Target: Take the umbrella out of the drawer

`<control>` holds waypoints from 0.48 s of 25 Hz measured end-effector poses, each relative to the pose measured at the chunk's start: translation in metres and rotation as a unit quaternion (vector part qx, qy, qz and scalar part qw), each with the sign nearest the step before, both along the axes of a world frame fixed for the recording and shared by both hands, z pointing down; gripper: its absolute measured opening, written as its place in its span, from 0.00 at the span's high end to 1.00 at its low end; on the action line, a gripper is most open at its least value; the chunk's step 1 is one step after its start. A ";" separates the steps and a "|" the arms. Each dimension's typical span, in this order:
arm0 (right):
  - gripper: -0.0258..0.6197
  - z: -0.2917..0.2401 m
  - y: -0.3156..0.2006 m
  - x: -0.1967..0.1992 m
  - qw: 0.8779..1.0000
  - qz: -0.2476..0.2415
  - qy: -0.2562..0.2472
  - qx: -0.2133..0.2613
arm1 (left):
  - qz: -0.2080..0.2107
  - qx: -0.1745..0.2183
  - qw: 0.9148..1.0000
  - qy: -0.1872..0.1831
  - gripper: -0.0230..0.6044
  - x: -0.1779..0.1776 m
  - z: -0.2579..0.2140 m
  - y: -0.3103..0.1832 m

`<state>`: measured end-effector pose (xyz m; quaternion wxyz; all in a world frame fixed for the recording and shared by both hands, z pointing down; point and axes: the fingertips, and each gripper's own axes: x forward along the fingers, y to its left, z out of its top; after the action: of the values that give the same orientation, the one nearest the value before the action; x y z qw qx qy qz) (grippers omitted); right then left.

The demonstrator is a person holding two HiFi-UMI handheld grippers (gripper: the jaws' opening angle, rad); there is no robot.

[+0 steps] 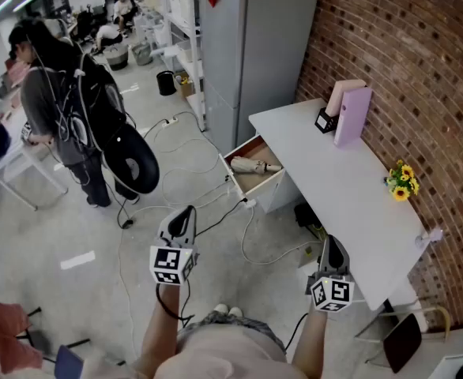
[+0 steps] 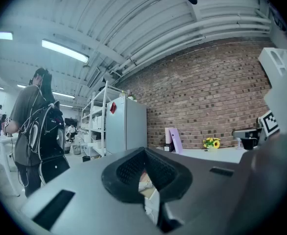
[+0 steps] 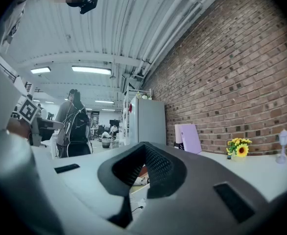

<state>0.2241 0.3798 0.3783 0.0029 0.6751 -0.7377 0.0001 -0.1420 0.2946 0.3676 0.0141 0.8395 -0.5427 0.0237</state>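
A beige folded umbrella [image 1: 254, 166] lies in the open wooden drawer [image 1: 266, 183], which is pulled out from the left side of the white desk [image 1: 350, 188]. Both grippers are held level in front of me, well short of the drawer and apart from it. My left gripper [image 1: 183, 216] is over the floor, its jaws closed with nothing between them; its own view shows the left gripper [image 2: 144, 153] aimed toward the drawer. My right gripper [image 1: 331, 247] is near the desk's front edge; the right gripper [image 3: 144, 149] also looks closed and empty.
On the desk stand a purple folder [image 1: 352, 115], a marker cube [image 1: 324, 121] and small sunflowers [image 1: 401, 181]. A grey cabinet [image 1: 251, 50] stands beyond the desk. Cables [image 1: 251, 247] trail over the floor. A person with a backpack [image 1: 77, 113] stands at the left.
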 end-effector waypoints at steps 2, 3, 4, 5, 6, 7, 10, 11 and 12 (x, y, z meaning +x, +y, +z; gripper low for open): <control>0.94 -0.001 -0.002 0.000 1.000 0.000 -0.001 -0.001 | -0.001 -0.001 1.000 0.002 0.92 0.001 0.000 -0.001; 0.94 -0.001 -0.003 -0.001 1.000 0.000 -0.002 -0.001 | -0.001 -0.001 1.000 0.003 0.92 0.001 -0.001 -0.002; 0.94 -0.002 -0.004 -0.001 1.000 0.000 -0.002 -0.001 | -0.001 -0.002 1.000 0.003 0.92 0.001 -0.001 -0.003; 0.94 -0.003 -0.005 -0.002 1.000 -0.001 -0.003 -0.001 | -0.001 -0.002 1.000 0.002 0.92 0.000 -0.001 -0.004; 0.94 -0.003 -0.006 -0.002 1.000 -0.002 -0.005 0.000 | -0.001 -0.002 1.000 0.003 0.92 0.000 -0.001 -0.005; 0.94 -0.003 -0.006 -0.003 1.000 -0.003 -0.006 0.001 | -0.001 -0.003 1.000 0.003 0.92 0.000 0.000 -0.006; 0.94 -0.003 -0.009 -0.006 1.000 -0.006 -0.008 0.002 | -0.001 -0.004 1.000 0.005 0.92 0.000 0.001 -0.008; 0.94 -0.003 -0.009 -0.006 1.000 -0.007 -0.009 0.002 | -0.001 -0.005 1.000 0.006 0.92 0.001 0.001 -0.008; 0.94 -0.002 -0.009 -0.006 1.000 -0.007 -0.008 0.001 | -0.001 -0.005 1.000 0.007 0.92 0.002 0.001 -0.009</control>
<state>0.2182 0.3706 0.3763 -0.0040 0.6699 -0.7425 0.0050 -0.1395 0.2859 0.3688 0.0221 0.8390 -0.5433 0.0202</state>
